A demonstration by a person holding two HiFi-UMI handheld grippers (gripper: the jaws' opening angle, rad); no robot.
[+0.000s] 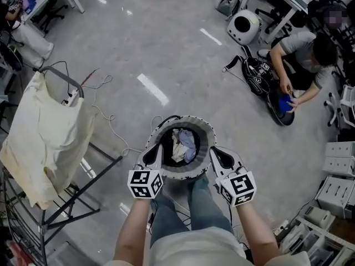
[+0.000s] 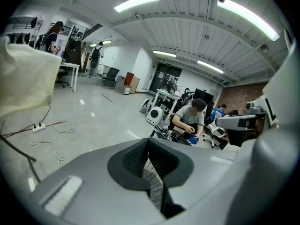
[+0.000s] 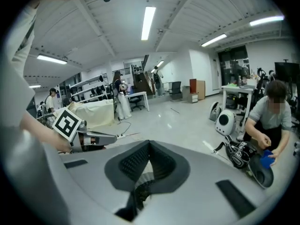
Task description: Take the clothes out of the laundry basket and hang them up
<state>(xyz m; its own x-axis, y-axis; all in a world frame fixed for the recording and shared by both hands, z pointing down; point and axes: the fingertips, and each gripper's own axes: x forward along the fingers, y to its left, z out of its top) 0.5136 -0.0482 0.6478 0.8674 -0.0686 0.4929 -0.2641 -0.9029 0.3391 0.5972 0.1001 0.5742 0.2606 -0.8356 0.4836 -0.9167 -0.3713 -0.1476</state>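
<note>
One cloth (image 1: 47,132) hung on the rack (image 1: 71,81) at nine o'clock, clothes (image 1: 182,144) lay in the basket (image 1: 206,140) at twelve (most work remained, I judged), my left gripper (image 1: 154,151) and right gripper (image 1: 216,153) both closed tight on nothing.

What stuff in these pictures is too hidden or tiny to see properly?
Head view: the clothes in the laundry basket are bunched and small; how many pieces is unclear.
Head view: the drying rack is partly covered by the cream cloth and cut off by the left edge.
Head view: the blue thing at the crouching person's hand is too small to name.
</note>
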